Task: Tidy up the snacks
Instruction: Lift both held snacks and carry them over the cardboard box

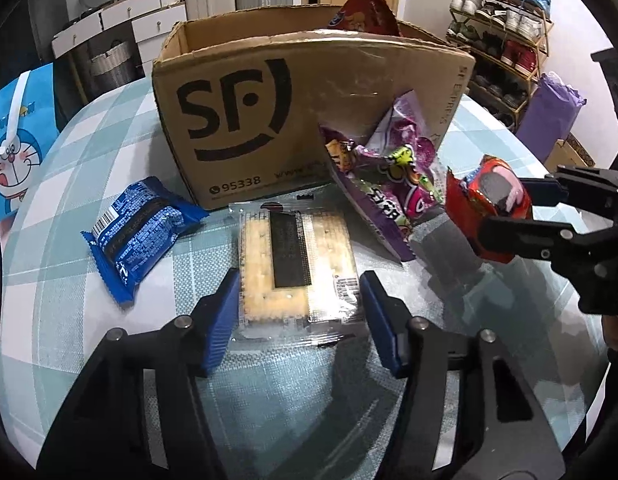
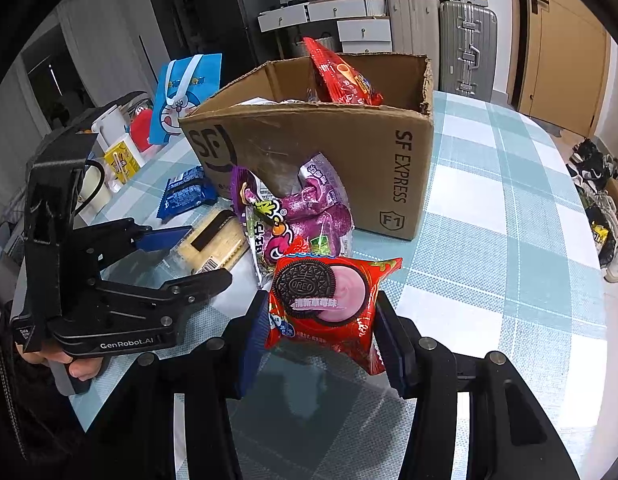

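A cardboard SF box (image 1: pixel 269 92) (image 2: pixel 349 152) stands on the checked table, with a red snack bag (image 2: pixel 341 76) sticking out of it. My left gripper (image 1: pixel 299 304) is open, its blue pads on either side of a clear cracker pack (image 1: pixel 295 264) lying flat; pad contact is not clear. My right gripper (image 2: pixel 321 324) is shut on a red Oreo pack (image 2: pixel 325 300), held above the table; it also shows in the left wrist view (image 1: pixel 489 204). A blue Oreo pack (image 1: pixel 137 228) lies left of the crackers. Purple candy bags (image 1: pixel 389 176) (image 2: pixel 293 216) lean against the box.
A blue Doraemon bag (image 1: pixel 17 136) stands at the table's left edge. Cups and small items (image 2: pixel 117 156) sit beyond it. Suitcases, drawers and a shoe rack (image 1: pixel 505 32) stand behind the table. A purple bag (image 1: pixel 549 120) stands at the right.
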Tool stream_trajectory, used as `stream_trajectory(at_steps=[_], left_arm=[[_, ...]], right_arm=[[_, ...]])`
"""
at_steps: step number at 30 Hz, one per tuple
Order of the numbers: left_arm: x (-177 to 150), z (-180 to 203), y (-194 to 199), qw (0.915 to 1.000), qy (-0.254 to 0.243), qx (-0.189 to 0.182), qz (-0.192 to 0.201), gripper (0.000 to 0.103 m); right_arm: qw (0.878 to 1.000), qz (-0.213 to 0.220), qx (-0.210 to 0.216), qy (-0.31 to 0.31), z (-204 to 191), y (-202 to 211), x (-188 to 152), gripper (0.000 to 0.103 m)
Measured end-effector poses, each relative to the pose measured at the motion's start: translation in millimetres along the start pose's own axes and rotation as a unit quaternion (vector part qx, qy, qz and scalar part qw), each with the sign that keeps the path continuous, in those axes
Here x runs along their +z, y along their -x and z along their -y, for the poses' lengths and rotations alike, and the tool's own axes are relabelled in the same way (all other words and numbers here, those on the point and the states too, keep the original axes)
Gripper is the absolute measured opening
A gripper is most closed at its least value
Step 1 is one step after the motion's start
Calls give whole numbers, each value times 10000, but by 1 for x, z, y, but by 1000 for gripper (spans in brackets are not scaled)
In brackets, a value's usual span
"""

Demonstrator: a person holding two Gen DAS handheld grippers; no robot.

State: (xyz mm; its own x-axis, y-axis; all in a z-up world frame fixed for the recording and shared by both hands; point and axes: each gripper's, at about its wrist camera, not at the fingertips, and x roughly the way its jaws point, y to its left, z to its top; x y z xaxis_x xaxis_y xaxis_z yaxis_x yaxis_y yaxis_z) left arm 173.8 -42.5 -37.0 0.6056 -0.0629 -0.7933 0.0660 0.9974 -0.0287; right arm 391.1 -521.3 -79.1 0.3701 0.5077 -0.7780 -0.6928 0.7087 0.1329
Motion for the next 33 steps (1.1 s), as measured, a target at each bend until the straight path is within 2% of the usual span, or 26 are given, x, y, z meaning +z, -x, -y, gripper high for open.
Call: stream_trajectory(at_steps=[5, 17, 33], left_arm=[[-2, 4, 5, 9998, -161, -127, -15, 56], [-15, -7, 30, 9990, 25, -430, 69, 56], [-8, -10, 84, 9947, 159, -560, 847, 56]], right_arm=[[10000, 37, -4, 7, 0, 3, 0, 51], [9998, 197, 24, -13, 0, 12, 2, 51], [9981, 604, 129, -77, -2, 29, 8, 51]])
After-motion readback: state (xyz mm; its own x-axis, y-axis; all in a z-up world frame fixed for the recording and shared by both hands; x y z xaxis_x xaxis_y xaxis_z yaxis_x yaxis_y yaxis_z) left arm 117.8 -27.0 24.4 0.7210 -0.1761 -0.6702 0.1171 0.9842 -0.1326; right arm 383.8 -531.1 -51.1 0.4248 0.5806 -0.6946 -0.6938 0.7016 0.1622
